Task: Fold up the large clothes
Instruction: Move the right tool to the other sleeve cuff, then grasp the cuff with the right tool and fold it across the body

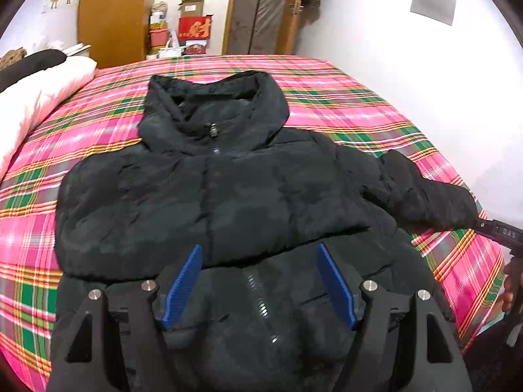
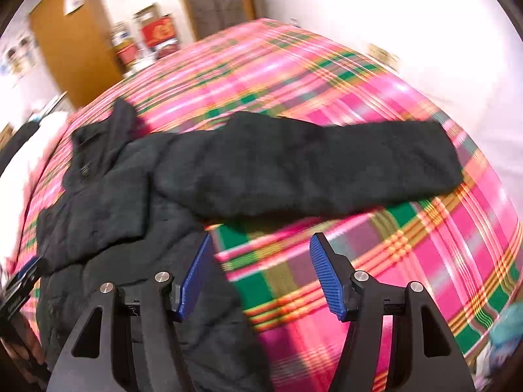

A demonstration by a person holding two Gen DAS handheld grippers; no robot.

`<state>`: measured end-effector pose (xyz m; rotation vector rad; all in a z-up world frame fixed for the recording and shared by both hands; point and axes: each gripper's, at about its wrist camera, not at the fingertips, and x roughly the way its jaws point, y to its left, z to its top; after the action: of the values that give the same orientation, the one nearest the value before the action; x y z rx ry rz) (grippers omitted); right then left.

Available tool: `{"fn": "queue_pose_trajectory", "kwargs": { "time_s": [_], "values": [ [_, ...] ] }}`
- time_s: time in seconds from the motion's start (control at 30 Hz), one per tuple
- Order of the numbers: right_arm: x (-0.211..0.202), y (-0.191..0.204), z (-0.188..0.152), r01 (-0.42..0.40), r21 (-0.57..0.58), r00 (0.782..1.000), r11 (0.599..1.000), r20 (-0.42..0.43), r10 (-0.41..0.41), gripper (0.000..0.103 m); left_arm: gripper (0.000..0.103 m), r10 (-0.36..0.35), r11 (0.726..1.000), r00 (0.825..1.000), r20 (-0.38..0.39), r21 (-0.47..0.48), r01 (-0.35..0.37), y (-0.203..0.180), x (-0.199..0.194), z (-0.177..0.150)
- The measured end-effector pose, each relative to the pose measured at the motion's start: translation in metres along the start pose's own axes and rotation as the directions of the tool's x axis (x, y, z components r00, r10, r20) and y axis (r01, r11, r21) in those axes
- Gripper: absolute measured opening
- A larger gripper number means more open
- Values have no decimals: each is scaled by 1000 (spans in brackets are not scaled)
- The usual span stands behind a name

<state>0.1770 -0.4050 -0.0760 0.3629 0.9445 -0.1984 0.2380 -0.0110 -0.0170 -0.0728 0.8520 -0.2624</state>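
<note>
Flat on the bedspread [image 1: 327, 75] — black puffer jacket [image 1: 209, 196], one sleeve [image 2: 327, 166] outstretched

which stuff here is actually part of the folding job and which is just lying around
For the job: black puffer jacket, its outstretched sleeve, left gripper, right gripper.
Lying about: white pillow, red box, cardboard box.

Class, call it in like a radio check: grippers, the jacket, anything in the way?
Left gripper open over jacket front. Right gripper open, empty, near outstretched sleeve. Jacket flat on plaid bed, one sleeve already folded across. White pillow clear of jacket.
</note>
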Motion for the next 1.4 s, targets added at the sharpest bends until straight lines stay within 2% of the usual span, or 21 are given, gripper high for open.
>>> {"fn": "queue_pose_trajectory", "kwargs": {
  "time_s": [0.23, 0.33, 0.5, 0.57, 0.63, 0.8, 0.83, 0.87, 0.9, 0.93, 1.0, 1.23, 1.4],
  "values": [
    [44, -65, 16, 37, 183, 999, 982, -45, -29, 64, 74, 27, 999, 999, 26, 26, -28, 0, 7, 8],
    [64, -95, 21, 30, 305, 997, 952, -71, -9, 64, 74, 34, 999, 999, 18, 5, -34, 8, 11, 7],
    [91, -145, 28, 38, 479, 997, 877, -71, -4, 64, 74, 37, 999, 999, -6, -36, -37, 16, 21, 7],
    [95, -157, 32, 12, 513, 999, 858, -37, 9, 65, 74, 39, 998, 999, -18, -41, -40, 17, 26, 6],
    [95, -160, 37, 0, 510, 1000, 860, -2, 1, 68, 74, 48, 998, 998, -28, -41, -50, 19, 30, 4],
    [97, -169, 47, -12, 528, 999, 849, 39, -10, 68, 74, 81, 995, 996, -44, -55, -83, 29, 38, 6],
    [98, -169, 51, -8, 524, 999, 852, 42, -17, 58, 74, 90, 994, 995, -47, -62, -93, 32, 39, 7],
    [96, -169, 54, 12, 512, 998, 859, 42, -39, 48, 74, 99, 992, 994, -50, -69, -102, 36, 41, 8],
    [94, -170, 55, 16, 509, 998, 861, 44, -44, 31, 74, 108, 991, 993, -55, -79, -112, 40, 42, 9],
    [91, -170, 56, 14, 513, 998, 859, 49, -45, 24, 74, 116, 989, 991, -62, -88, -121, 45, 43, 9],
    [81, -163, 61, 4, 499, 996, 867, 71, -45, 18, 74, 129, 985, 988, -79, -105, -137, 52, 45, 10],
    [24, -86, 81, -74, 290, 985, 954, 171, 24, 10, 74, 124, 979, 988, -89, -155, -136, 69, 39, 15],
    [-11, -11, 90, -149, 140, 971, 979, 208, 118, 8, 74, 114, 978, 991, -75, -167, -125, 73, 29, 18]
  ]
}}
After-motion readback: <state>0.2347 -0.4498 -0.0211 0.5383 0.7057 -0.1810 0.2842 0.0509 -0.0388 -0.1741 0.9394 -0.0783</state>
